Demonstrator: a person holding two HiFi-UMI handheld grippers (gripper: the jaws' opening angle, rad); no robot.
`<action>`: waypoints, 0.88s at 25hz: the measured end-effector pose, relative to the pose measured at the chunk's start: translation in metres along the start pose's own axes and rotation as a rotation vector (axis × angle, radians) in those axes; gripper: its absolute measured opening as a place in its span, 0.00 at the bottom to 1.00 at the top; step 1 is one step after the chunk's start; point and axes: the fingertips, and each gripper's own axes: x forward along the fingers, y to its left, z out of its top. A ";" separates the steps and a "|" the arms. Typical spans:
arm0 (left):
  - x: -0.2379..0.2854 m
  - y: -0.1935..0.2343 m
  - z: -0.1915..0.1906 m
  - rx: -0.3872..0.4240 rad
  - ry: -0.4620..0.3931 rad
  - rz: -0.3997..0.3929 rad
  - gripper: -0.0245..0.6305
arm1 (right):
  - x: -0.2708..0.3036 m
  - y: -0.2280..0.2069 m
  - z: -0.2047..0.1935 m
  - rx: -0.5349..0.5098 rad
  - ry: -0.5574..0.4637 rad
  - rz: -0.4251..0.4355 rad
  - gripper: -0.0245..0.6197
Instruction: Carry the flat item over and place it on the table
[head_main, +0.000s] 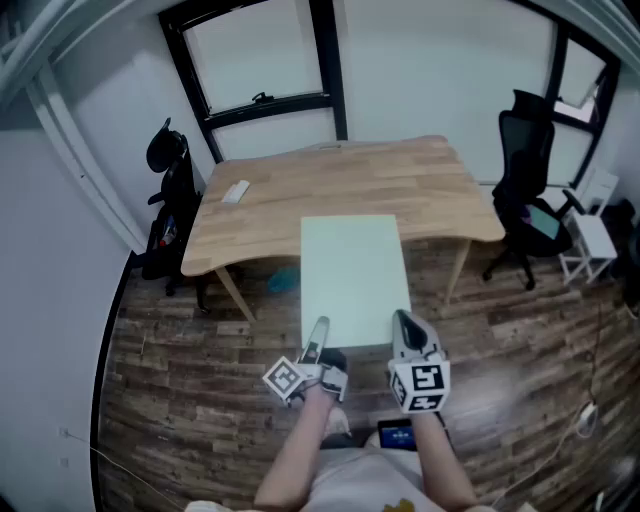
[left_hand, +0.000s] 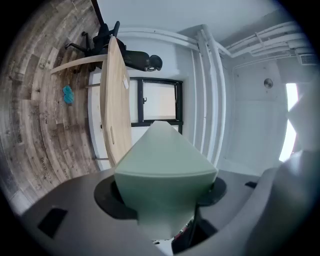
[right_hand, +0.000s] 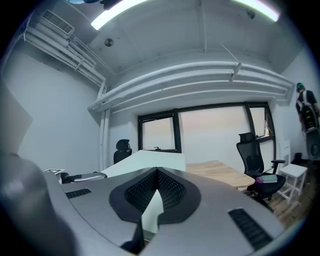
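Grippers sit closest to the person: the left gripper (head_main: 318, 338) and the right gripper (head_main: 404, 330) each clamp the near short edge of the pale green flat rectangular board (head_main: 352, 275), one towards each corner, so neither hand is nearer the goal. The board's long axis runs straight ahead from the jaws. Its far end shows over the near edge of the light wooden surface (head_main: 330, 175), apparently held clear above it. The coming move looks like forward and down. Beyond stands a black-framed window (head_main: 262, 60).
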 end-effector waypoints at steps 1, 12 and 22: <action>-0.001 -0.001 -0.001 -0.003 0.000 -0.001 0.47 | -0.001 0.000 0.001 0.000 -0.001 0.000 0.03; -0.008 -0.002 -0.008 -0.018 -0.016 -0.005 0.47 | -0.013 0.001 -0.001 0.001 -0.002 0.011 0.03; -0.015 -0.002 -0.008 -0.017 -0.017 -0.003 0.47 | -0.014 0.000 -0.004 0.026 -0.001 0.030 0.04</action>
